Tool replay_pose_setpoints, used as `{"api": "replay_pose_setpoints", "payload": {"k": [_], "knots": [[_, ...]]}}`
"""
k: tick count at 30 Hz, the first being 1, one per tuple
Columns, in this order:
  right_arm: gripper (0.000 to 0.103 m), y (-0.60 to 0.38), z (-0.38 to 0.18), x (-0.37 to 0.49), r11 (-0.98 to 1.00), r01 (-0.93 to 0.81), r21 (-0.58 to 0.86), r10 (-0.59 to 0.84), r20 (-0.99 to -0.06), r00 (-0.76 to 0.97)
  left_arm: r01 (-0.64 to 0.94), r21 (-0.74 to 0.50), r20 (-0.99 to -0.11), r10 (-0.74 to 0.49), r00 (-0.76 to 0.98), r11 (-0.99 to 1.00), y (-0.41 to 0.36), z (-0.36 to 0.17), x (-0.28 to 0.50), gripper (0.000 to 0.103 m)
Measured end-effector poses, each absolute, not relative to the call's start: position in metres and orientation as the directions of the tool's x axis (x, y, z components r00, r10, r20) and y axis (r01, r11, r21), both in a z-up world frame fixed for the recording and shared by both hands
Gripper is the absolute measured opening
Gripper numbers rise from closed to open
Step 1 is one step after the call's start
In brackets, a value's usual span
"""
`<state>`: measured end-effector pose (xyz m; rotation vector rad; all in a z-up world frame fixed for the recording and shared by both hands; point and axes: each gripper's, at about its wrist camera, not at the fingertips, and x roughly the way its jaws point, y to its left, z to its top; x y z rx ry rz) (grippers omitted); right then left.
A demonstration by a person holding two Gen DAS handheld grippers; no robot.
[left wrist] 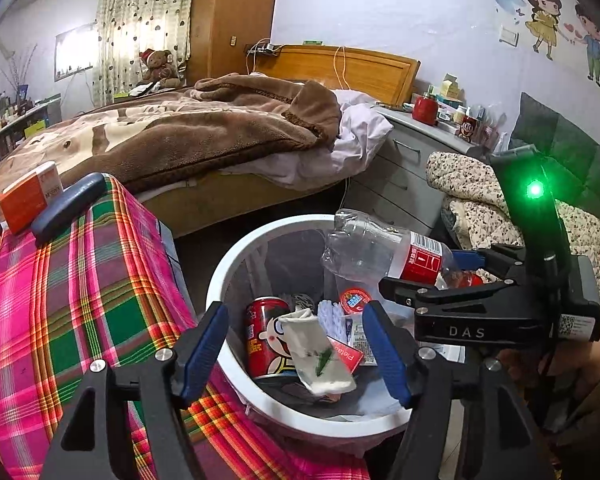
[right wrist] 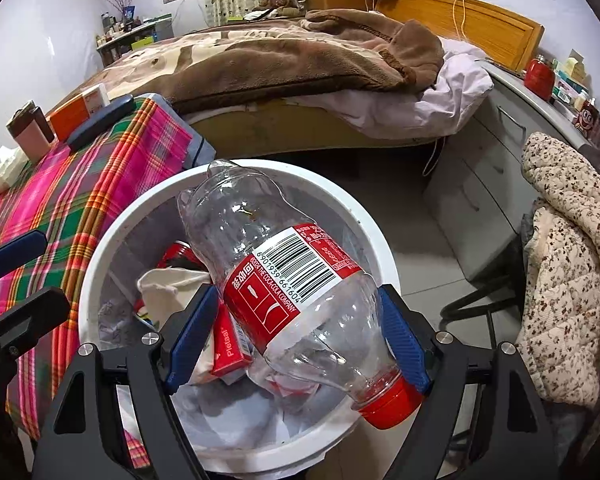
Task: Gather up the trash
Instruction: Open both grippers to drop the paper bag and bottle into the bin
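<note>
The clear, crushed plastic cola bottle with a red label and red cap point(right wrist: 296, 292) hangs tilted over the mouth of the round white waste bin point(left wrist: 236, 264), cap end toward the camera. It lies across the right gripper point(right wrist: 300, 336), whose blue fingers point(right wrist: 404, 344) stand wide with the bottle's shoulder between them; the pads appear to bear on it, so I judge it held and not yet dropped.

Inside the bin already lie a red drinks can with a cartoon face point(left wrist: 266, 338), a flat red carton point(left wrist: 346, 354) and crumpled white paper. A whitish pouch with green leaf marks point(left wrist: 318, 354) sits between the fingers of the left gripper point(left wrist: 296, 350), blurred, with clear gaps on both sides: those fingers are parted and grip nothing, and the pouch looks to be falling into the bin.

So much is collected; the bottle remains to be let go. On the bench under the pink-and-green plaid cloth point(left wrist: 80, 300), an orange box point(left wrist: 28, 196) and a dark blue case point(left wrist: 68, 208) remain; whether they count as trash I cannot tell.
</note>
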<state>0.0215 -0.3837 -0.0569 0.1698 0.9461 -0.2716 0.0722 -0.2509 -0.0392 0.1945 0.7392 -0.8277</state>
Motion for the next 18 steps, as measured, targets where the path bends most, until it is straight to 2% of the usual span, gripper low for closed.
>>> {"api": "replay_pose_setpoints", "payload": {"k": [6,13,18], "knots": [[0.082,-0.383,-0.059,0.031,0.954,0.299,0.022,-0.144,-0.839,0.524,0.717,-0.125,-0.652,-0.601,0.462,0.686,-0.239,-0.034,0.072,0.07],[0.082,-0.38,-0.06,0.032,0.96,0.267,0.087,-0.066,-0.853,0.518,0.701,-0.128,-0.647,-0.595,0.477,0.701,-0.229,-0.029,0.075,0.07],[0.082,-0.394,-0.063,0.028,0.897,0.354,0.264,0.054,-0.861,0.505,0.689,-0.136,-0.643,-0.592,0.485,0.712,-0.224,-0.028,0.075,0.07]]}}
